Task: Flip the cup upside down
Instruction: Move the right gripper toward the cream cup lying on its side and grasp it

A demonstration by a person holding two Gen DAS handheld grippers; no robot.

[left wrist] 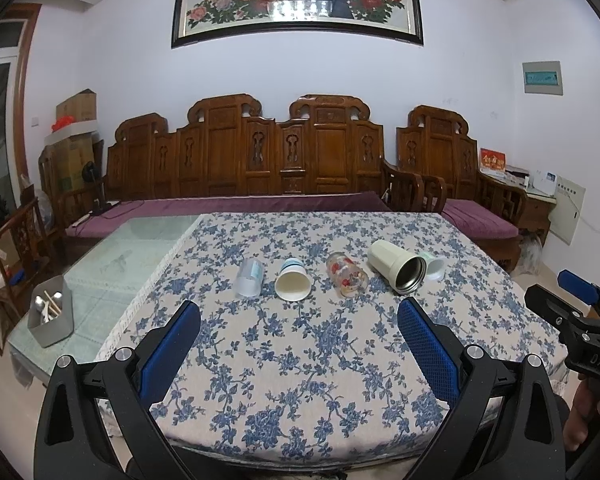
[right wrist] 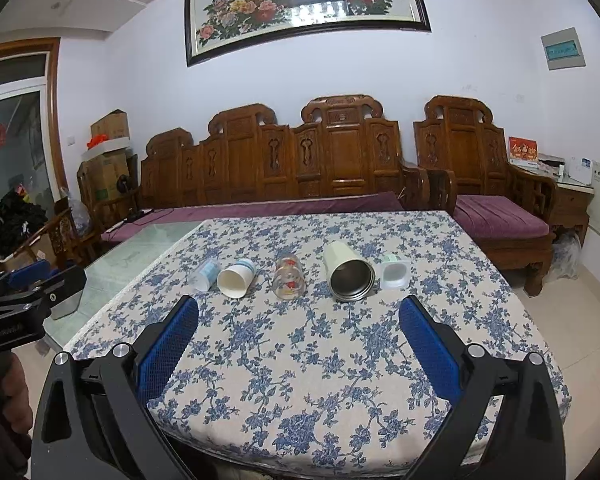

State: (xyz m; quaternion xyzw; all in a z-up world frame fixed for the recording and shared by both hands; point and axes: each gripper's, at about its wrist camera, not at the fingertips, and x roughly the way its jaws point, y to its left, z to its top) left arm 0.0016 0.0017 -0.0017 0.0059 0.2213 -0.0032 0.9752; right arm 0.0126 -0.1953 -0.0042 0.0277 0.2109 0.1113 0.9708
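On the floral-clothed table (left wrist: 300,360), five cups lie sideways, including a cream steel-lined tumbler (left wrist: 396,266). Left gripper (left wrist: 298,340) and right gripper (right wrist: 299,340) stand apart, empty. No cup label is legible.

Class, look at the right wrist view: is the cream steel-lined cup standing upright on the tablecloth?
No. The cream cup lies on its side on the tablecloth, open mouth toward the camera.

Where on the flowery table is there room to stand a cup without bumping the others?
The widest bare patch of tablecloth lies between the row of cups and the near edge, ahead of both open hand-held grippers. There is also free cloth behind the row, toward the sofa. It is crowded along the row itself: clear plastic cup, paper cup, flowered glass, cream tumbler, small white cup.
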